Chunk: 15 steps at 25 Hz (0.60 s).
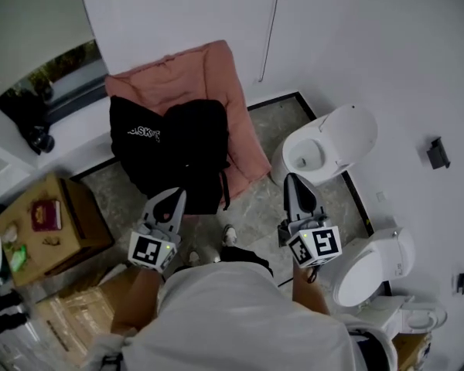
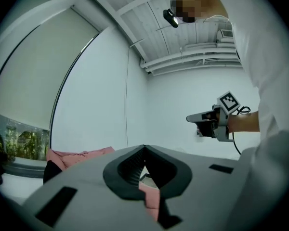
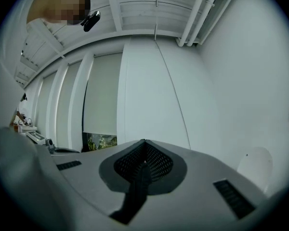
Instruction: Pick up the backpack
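Against the white wall, a black fabric backpack [image 1: 174, 149] leans on a pink padded cushion [image 1: 216, 76] on the floor. My left gripper [image 1: 171, 203] and right gripper [image 1: 294, 188] point level, jaws pressed together and empty, presumably because no grasp has begun.

Walls [image 1: 387, 45]: plain white. One small black fixture [image 1: 438, 153] is mounted on the right wall.
Floor [image 1: 259, 207]: grey stone-pattern tile, edged by a dark strip along the wall base.
Window [image 1: 58, 76]: at upper left, greenery outside, pale roller blind [image 1: 23, 29] partly lowered.
Ceiling [image 3: 149, 8]: white slats with white pipes [image 3: 202, 13].
Furnishings: a pink pad [image 1: 216, 76] leaning against the far wall; two white toilets [image 1: 332, 141] [image 1: 371, 269] at right; a cardboard box [image 1: 89, 222] at left.
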Each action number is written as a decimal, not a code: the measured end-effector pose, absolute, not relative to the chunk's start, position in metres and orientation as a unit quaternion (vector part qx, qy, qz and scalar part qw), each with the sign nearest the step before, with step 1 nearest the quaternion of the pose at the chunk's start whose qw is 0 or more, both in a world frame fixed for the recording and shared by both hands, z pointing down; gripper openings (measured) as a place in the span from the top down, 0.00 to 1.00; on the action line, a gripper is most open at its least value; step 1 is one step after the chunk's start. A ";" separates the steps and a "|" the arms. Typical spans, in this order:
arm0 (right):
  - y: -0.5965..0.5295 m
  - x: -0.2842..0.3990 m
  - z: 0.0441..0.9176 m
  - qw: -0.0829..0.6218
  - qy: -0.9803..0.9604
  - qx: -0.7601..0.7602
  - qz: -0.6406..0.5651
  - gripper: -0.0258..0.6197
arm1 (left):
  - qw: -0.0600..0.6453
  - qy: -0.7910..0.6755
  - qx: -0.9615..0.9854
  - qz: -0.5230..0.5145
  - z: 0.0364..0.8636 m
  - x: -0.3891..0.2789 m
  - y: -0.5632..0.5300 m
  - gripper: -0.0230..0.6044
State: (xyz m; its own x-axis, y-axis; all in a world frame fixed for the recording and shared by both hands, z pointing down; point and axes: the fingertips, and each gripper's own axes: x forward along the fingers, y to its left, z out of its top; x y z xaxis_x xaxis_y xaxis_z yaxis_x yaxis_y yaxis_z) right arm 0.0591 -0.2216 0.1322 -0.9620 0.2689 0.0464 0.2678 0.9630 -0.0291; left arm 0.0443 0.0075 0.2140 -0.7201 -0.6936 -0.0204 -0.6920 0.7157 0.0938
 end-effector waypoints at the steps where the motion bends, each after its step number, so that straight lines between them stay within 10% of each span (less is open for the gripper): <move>1: -0.225 0.047 0.133 0.025 -0.989 -0.146 0.014 0.93 | 0.012 -0.932 0.359 -0.049 0.215 0.037 0.006 0.95; 15: -0.247 -0.070 0.163 0.057 -0.961 -0.269 0.031 0.93 | 0.026 -0.973 0.229 -0.007 0.220 -0.027 0.002 0.95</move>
